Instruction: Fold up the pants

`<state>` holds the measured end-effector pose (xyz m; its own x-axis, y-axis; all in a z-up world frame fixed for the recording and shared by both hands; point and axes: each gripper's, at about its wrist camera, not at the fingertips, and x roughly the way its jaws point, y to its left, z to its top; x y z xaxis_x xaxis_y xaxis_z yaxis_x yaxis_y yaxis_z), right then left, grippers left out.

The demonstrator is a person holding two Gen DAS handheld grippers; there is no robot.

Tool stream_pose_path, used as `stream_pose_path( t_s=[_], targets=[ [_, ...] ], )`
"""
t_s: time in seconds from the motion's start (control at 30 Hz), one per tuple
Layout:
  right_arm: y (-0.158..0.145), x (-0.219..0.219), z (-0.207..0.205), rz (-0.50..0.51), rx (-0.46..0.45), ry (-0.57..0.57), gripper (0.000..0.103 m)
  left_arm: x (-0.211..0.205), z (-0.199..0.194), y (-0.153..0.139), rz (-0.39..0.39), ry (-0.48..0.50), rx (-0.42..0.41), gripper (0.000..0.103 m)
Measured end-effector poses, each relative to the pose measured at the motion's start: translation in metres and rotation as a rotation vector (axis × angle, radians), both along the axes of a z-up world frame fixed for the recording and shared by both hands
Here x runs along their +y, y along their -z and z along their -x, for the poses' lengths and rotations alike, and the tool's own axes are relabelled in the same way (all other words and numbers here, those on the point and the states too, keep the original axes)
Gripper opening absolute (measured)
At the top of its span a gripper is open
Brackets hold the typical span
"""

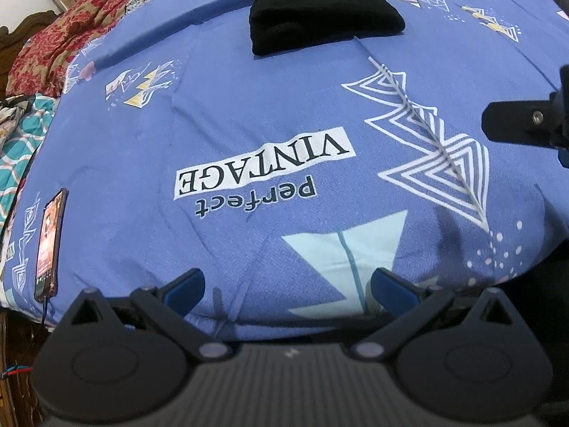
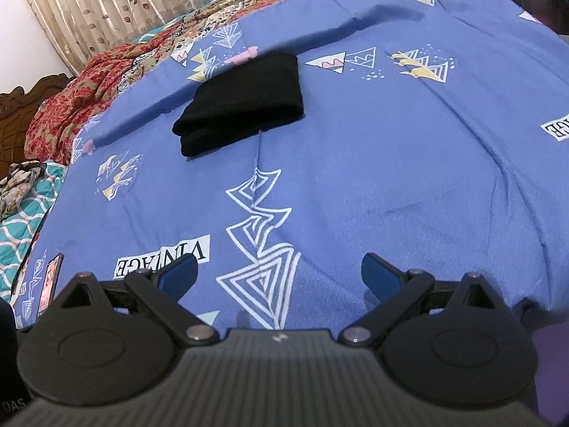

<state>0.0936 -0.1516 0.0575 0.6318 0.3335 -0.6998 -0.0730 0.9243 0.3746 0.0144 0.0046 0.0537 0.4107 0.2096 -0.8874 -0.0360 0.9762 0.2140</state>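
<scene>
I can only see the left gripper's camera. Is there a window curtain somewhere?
Observer: Yes, the right wrist view shows a striped curtain with leaf prints behind the bed.
Operator: Are the black pants folded all the way?
Observer: From that side you can see stacked layers at the near edge, so they lie folded on the blue bedspread.
Operator: Is the right gripper holding anything?
Observer: No, its blue fingers are spread apart with only bedspread between them.
</scene>
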Motion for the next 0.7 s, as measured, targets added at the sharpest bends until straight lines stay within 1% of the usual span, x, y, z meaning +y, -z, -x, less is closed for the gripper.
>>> stream_pose_path(
  t_s=[0.7],
  targets=[
    [0.0025, -0.0009, -0.0045, -0.001, 0.008, 0.003, 0.1, 0.0016, -0.0046, 0.0077, 0.01, -0.004, 0.028, 0.103]
  ],
)
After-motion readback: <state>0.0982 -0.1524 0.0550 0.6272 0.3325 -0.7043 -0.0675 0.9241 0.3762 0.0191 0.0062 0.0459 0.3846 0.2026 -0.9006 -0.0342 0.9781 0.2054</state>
